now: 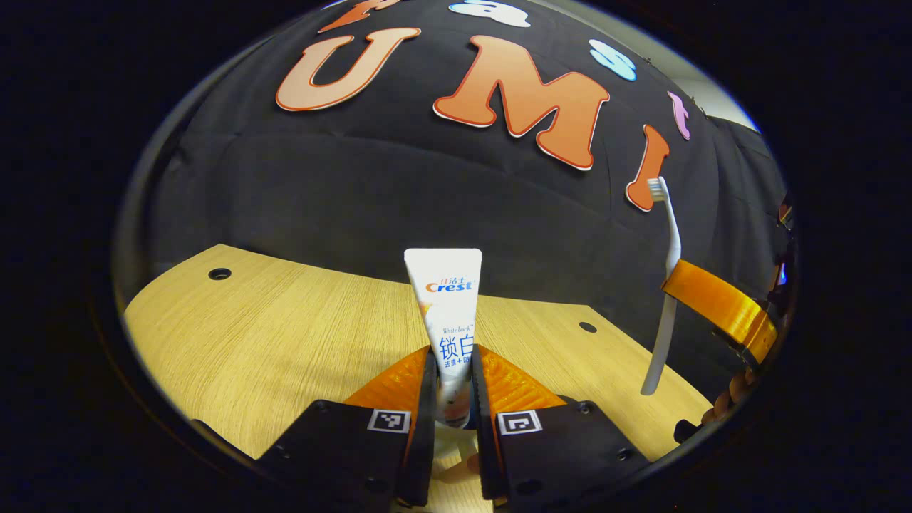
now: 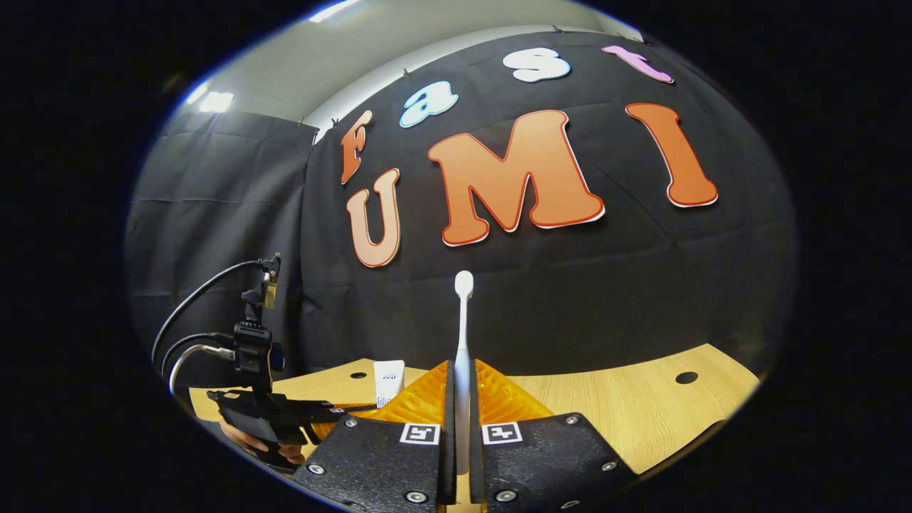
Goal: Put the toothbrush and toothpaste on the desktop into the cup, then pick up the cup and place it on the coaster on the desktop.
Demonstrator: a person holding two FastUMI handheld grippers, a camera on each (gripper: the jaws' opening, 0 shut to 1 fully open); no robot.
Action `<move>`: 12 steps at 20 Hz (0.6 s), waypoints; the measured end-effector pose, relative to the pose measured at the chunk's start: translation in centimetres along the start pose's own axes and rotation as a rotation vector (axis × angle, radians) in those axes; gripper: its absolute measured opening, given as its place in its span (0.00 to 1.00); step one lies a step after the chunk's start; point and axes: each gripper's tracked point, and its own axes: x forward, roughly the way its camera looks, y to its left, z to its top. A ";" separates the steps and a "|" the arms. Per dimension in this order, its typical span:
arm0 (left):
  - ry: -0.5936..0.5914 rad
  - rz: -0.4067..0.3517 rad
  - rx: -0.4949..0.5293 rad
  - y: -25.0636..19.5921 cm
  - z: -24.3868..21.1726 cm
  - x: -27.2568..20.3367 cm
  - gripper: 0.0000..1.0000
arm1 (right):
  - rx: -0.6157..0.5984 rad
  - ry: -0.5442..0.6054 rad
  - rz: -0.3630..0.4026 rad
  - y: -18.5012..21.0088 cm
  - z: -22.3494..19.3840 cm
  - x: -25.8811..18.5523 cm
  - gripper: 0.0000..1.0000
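In the left gripper view, my left gripper (image 1: pixel 454 370) is shut on a white toothpaste tube (image 1: pixel 447 306), which stands upright above the wooden desktop (image 1: pixel 285 342). At the right of that view a white toothbrush (image 1: pixel 666 285) hangs upright, brush head up, clamped by the right gripper (image 1: pixel 677 285). In the right gripper view, my right gripper (image 2: pixel 463 377) is shut on the toothbrush (image 2: pixel 463 335), its head pointing up. The left gripper (image 2: pixel 335 410) shows low at the left there, with the toothpaste tube (image 2: pixel 388 381) in it and a hand beneath.
The wooden desktop (image 2: pixel 641 406) has round holes (image 1: pixel 219 273) near its back edge, another hole (image 2: pixel 686 377) at the right. Black cloth walls stand behind the desk. Cables (image 2: pixel 192 313) rise from the left gripper.
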 end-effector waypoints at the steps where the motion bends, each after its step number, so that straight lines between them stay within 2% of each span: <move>1: 0.000 0.003 -0.001 0.2 0.1 -0.3 0.31 | 0.009 -0.008 0.008 0.2 0.0 0.4 0.07; 4: 0.015 0.030 -0.005 1.0 -0.3 -1.0 0.33 | 0.039 -0.033 0.013 0.7 -0.1 1.2 0.07; 8: 0.024 0.025 -0.001 0.9 -0.5 -2.3 0.34 | 0.048 -0.090 0.037 1.4 0.6 2.4 0.07; 9: 0.011 0.027 0.015 0.9 0.0 -2.9 0.36 | 0.061 -0.101 0.045 1.7 0.7 2.7 0.12; 10: -0.013 0.031 0.028 0.9 1.0 -3.1 0.36 | 0.073 -0.111 0.053 1.9 0.7 3.0 0.07; 12: -0.057 0.039 0.044 1.0 2.4 -5.0 0.37 | 0.093 -0.125 0.067 2.4 0.6 3.8 0.07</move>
